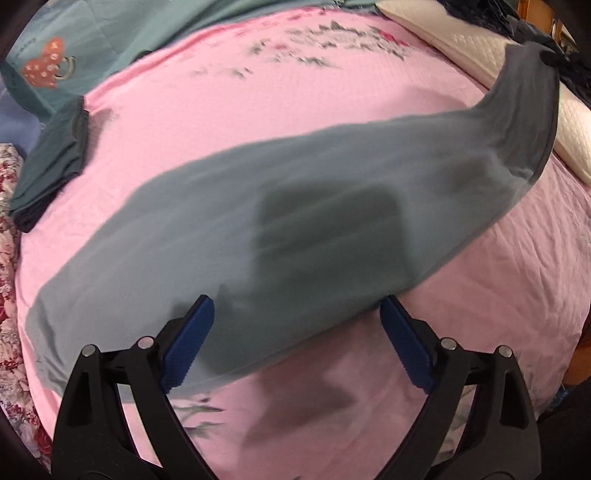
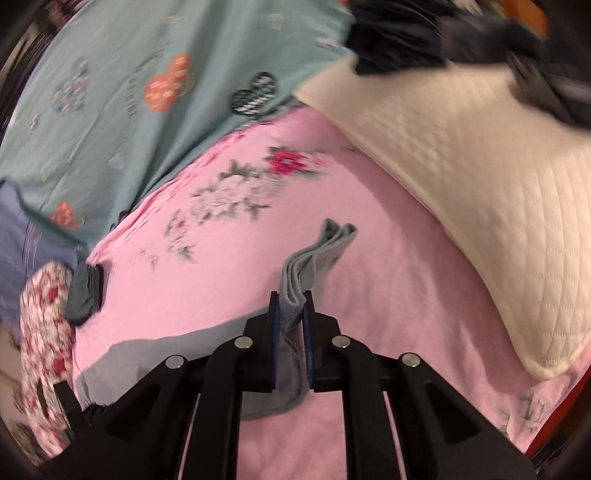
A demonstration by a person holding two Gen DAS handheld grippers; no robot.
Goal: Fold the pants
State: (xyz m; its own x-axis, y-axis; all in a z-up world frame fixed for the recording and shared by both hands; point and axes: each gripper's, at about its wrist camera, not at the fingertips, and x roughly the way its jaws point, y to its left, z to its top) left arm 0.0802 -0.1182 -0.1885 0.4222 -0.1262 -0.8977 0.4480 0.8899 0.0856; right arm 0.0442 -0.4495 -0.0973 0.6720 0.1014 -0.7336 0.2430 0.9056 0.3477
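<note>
The grey pants (image 1: 280,221) stretch across the pink bed sheet (image 1: 258,110), one end lifted at the upper right of the left wrist view. My left gripper (image 1: 297,314) is open just above the pants' near edge, holding nothing. My right gripper (image 2: 291,310) is shut on a bunched end of the pants (image 2: 314,251), whose folded layers stick out past the fingertips. More of the grey cloth trails away to the lower left in the right wrist view.
A folded dark green garment (image 1: 51,173) lies at the left of the sheet. A white quilted pillow (image 2: 480,206) lies at the right. A teal patterned blanket (image 2: 129,92) and dark clothes (image 2: 461,33) sit at the back. A floral cover (image 2: 44,332) borders the left.
</note>
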